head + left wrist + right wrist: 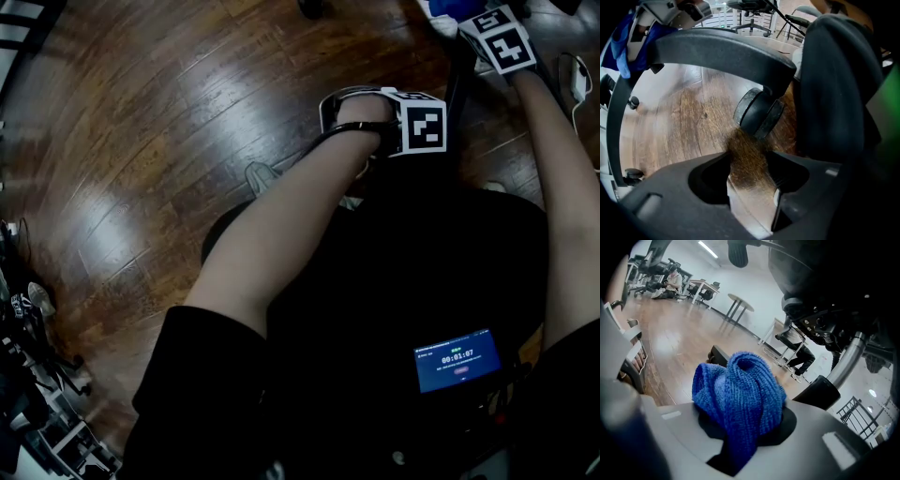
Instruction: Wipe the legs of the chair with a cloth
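1. Over the wooden floor (169,141), seen from the head view: both bare forearms reach forward and down.
2. Left gripper (751,164): pointed down at the floor. Jaws released and standing apart, with only bare boards between them and nothing held. Its marker cube (424,122) sits near the middle of the head view.
3. Chair leg (717,51): black and curved, arching across the left gripper view beyond the jaws. The jaws do not touch it.
4. Caster (757,112): black twin wheel under the end of that leg, resting on the floor just past the jaw tips.
5. Right gripper (743,425): jaws clenched on the cloth. The head view shows this gripper at the upper right corner.
6. Cloth (740,390): blue, knitted, bunched into a wad that bulges out ahead of the right jaws. In the left gripper view it shows at the upper left, beyond the leg; whether it touches the leg cannot be told.
7. Chair column (848,359): metal tube rising from a black hub, right of the cloth in the right gripper view.
8. Small device (457,359): lit screen, low in the head view.
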A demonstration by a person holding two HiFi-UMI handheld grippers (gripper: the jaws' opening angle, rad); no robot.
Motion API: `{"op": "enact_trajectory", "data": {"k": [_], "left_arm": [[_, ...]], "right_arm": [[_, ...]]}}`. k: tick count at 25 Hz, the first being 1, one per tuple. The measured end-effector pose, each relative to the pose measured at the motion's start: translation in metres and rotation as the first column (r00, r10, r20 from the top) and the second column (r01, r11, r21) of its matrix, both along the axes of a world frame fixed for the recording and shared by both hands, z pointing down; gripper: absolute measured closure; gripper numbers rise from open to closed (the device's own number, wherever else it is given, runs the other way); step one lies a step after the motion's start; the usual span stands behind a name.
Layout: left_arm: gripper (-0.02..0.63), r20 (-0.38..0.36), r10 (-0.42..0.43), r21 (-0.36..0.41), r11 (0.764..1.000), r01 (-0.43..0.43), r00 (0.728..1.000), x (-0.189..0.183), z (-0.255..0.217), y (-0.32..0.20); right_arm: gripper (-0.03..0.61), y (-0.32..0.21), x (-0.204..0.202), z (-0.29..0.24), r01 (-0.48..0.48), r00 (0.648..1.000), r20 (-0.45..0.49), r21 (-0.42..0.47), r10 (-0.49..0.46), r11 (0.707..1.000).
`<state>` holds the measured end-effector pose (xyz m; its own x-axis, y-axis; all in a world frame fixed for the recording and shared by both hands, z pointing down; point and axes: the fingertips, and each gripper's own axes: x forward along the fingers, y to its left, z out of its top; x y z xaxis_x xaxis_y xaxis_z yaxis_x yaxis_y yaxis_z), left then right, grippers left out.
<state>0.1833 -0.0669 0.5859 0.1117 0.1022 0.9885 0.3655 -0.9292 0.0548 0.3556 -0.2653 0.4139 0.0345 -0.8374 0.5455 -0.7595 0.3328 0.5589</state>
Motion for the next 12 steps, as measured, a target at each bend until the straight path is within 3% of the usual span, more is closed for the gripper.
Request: {"op": "enact_trajectory", "data": {"k": [3, 6, 12], "left_arm": [[0.359, 0.003, -0.011, 0.006, 1.0, 0.011, 1.0, -0.003, 0.0, 0.0], [0.359, 0.0, -0.015, 0.021, 1.0, 0.015, 1.0, -0.004, 0.001, -0.001], [0.359, -0.052, 0.01, 0.062, 0.998, -0.007, 0.999, 0.003, 0.004, -0.002]], "right_arm": [[0.494, 0.015, -0.013, 0.006, 0.029, 1.0, 0.005, -0.022, -0.029, 0.999], [0.494, 0.047, -0.043, 0.023, 0.118, 0.993, -0.013, -0.076, -0.119, 0.99], [0.494, 0.128, -0.115, 0.061, 0.331, 0.94, -0.014, -0.202, -0.341, 0.922]]}}
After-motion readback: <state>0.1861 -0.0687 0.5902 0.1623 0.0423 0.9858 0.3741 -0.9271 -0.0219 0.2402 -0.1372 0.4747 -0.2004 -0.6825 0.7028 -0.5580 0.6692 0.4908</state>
